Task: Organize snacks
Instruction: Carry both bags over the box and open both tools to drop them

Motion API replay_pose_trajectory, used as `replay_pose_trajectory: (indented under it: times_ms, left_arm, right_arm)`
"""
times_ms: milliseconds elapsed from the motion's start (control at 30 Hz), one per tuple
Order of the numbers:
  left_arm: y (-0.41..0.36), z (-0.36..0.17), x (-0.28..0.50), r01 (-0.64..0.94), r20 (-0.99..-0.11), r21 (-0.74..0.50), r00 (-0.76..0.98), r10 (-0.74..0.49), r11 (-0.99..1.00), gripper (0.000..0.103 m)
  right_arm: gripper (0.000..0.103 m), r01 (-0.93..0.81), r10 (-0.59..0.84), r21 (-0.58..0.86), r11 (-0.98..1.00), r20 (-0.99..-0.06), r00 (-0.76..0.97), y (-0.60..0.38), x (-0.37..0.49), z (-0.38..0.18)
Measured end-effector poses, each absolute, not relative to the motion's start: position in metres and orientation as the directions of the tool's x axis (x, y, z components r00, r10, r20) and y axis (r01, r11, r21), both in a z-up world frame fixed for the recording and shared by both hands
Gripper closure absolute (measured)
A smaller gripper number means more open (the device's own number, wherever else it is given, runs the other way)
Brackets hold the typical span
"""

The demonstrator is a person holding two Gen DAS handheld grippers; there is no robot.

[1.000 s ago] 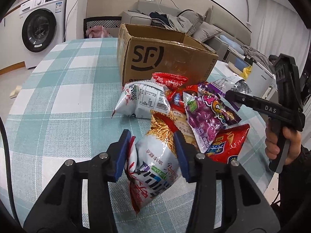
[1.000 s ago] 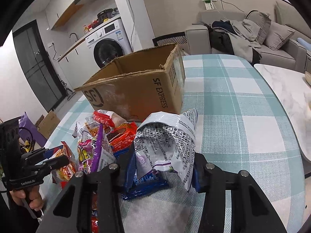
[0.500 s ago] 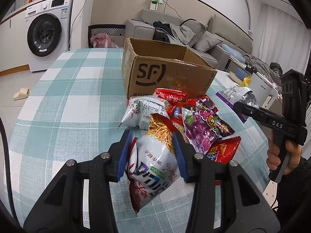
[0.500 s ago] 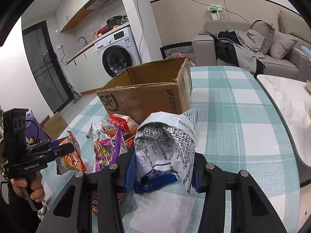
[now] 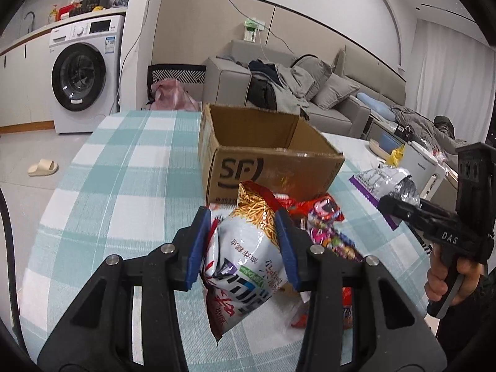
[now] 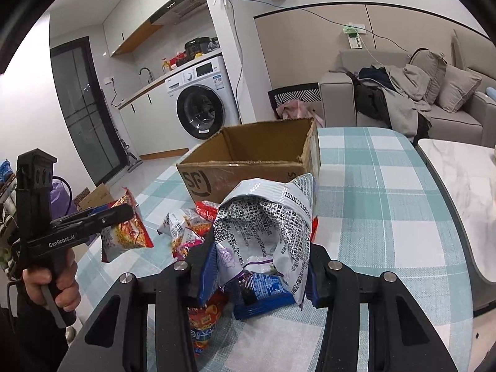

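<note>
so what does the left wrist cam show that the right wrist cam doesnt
Only the left wrist view: a tan slipper on the floor and the white curtain. Only the right wrist view: the dark glass door, the range hood and a blue packet. Both: the cardboard box on the checked tablecloth, the washing machine, the sofa, the left gripper shut on the noodle-snack bag, the right gripper shut on the silver bag.

snack bags (image 5: 248, 257): glossy foil | box (image 5: 279, 167): matt cardboard | tablecloth (image 5: 124, 186): woven cloth

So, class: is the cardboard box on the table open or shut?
Open. The SF cardboard box has no flaps over its top, and both wrist views look in at bare inner walls; its floor is hidden.
</note>
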State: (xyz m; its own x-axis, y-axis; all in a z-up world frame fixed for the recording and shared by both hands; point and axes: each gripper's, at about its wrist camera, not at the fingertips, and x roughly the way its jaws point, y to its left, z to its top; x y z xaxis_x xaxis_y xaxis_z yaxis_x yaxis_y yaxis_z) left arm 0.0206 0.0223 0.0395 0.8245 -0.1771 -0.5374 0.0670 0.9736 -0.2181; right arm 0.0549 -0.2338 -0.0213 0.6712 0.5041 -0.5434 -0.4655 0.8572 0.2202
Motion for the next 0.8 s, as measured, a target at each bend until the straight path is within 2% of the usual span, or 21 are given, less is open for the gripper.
replay_pose_trajectory:
  times_ms: [400, 800]
  left_arm:
    - [0.013, 0.071, 0.058, 0.055, -0.496, -0.199, 0.856, -0.148, 0.979, 0.063]
    - [0.01, 0.087, 0.112, 0.037, -0.493, -0.169, 0.862, -0.117, 0.985, 0.063]
  right_arm:
    - [0.057, -0.489, 0.516, 0.2, 0.849, -0.511, 0.687, -0.221, 0.068, 0.008]
    - [0.057, -0.487, 0.521, 0.212, 0.847, -0.513, 0.683, -0.208, 0.106, 0.023]
